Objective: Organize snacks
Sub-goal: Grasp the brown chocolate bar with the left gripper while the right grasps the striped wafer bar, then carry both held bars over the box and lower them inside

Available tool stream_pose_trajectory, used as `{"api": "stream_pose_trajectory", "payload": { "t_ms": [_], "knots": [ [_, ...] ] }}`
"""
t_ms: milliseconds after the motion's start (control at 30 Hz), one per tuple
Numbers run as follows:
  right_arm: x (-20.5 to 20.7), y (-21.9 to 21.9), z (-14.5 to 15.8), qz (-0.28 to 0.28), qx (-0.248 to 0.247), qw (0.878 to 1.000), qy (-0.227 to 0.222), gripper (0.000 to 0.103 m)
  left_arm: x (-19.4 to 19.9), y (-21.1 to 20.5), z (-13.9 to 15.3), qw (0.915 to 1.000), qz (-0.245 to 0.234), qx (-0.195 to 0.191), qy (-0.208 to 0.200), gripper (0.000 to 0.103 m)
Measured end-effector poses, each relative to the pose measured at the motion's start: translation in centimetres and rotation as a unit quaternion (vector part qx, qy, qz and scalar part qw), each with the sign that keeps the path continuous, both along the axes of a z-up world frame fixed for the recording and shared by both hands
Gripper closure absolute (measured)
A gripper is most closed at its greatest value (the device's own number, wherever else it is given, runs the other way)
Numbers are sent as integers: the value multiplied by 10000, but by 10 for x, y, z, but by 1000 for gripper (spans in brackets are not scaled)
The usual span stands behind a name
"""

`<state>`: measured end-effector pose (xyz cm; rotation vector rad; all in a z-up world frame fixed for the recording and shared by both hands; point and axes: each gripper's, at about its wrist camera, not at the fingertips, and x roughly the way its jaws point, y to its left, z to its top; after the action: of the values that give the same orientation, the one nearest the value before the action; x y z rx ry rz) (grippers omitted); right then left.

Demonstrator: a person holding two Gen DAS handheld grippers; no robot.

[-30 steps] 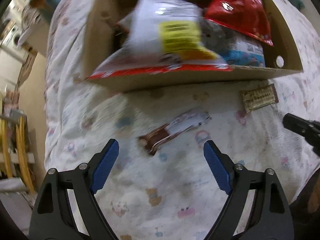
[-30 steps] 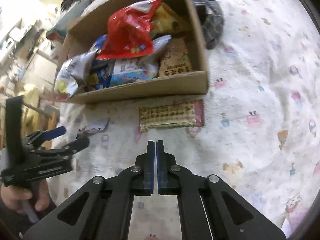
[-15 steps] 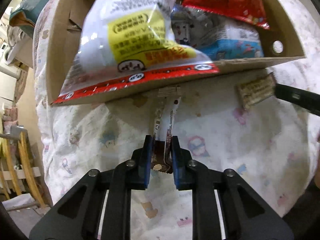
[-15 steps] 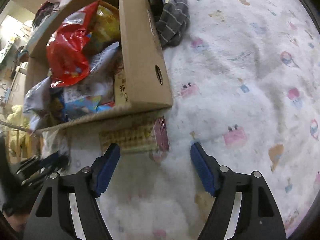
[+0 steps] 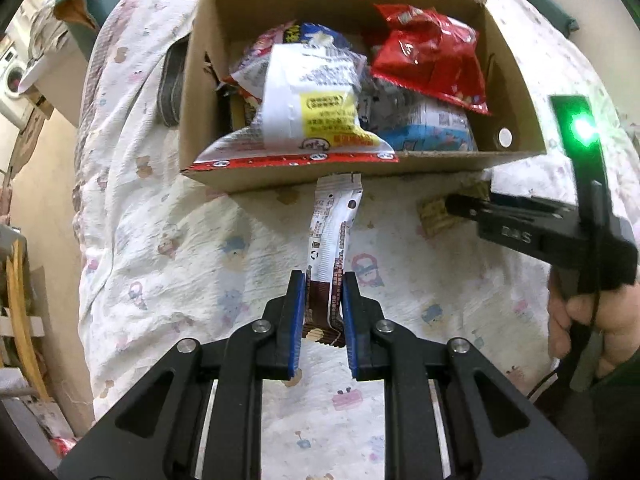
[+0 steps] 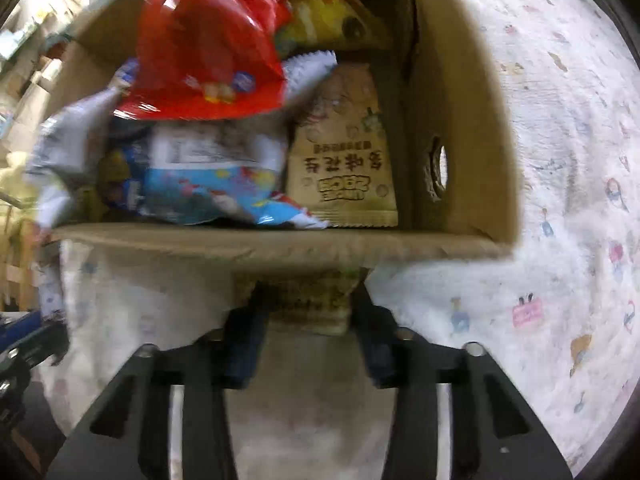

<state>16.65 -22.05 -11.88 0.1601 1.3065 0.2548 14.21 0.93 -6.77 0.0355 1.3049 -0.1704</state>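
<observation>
1. The left gripper (image 5: 323, 312) is clamped on the brown end of a long snack bar (image 5: 333, 236), whose far tip reaches the front wall of the cardboard box (image 5: 224, 182).
2. The box on the patterned blanket (image 5: 168, 248) holds a white bag (image 5: 308, 120) and a red bag (image 5: 430, 56).
3. The right gripper (image 6: 306, 312) grasps a tan wafer packet (image 6: 310, 300) just below the box front.

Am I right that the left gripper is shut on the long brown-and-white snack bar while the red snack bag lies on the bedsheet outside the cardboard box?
Not quite. The left gripper is shut on the brown-and-white snack bar, but the red snack bag lies inside the cardboard box, on top of other packets, not on the bedsheet. The left wrist view shows this.
</observation>
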Motion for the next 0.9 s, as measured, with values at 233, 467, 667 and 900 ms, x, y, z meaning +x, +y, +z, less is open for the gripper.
{"api": "stream_pose_trajectory", "payload": {
  "t_ms": [233, 467, 667, 900],
  "knots": [
    [-40, 3, 33, 343, 840, 9956, -215, 88, -6, -14, 0, 10000, 9, 28, -57, 88],
    [-70, -8, 62, 424, 1097, 9917, -523, 89, -13, -6, 9, 9994, 223, -58, -245, 88],
    [-78, -17, 108, 379, 1309, 9835, -1187, 89, -27, 11, 40, 9955, 583, -242, -703, 88],
    [-55, -37, 154, -132, 980, 9746, -2012, 89, -10, 29, 91, 9857, 911, -285, -1391, 88]
  ]
}}
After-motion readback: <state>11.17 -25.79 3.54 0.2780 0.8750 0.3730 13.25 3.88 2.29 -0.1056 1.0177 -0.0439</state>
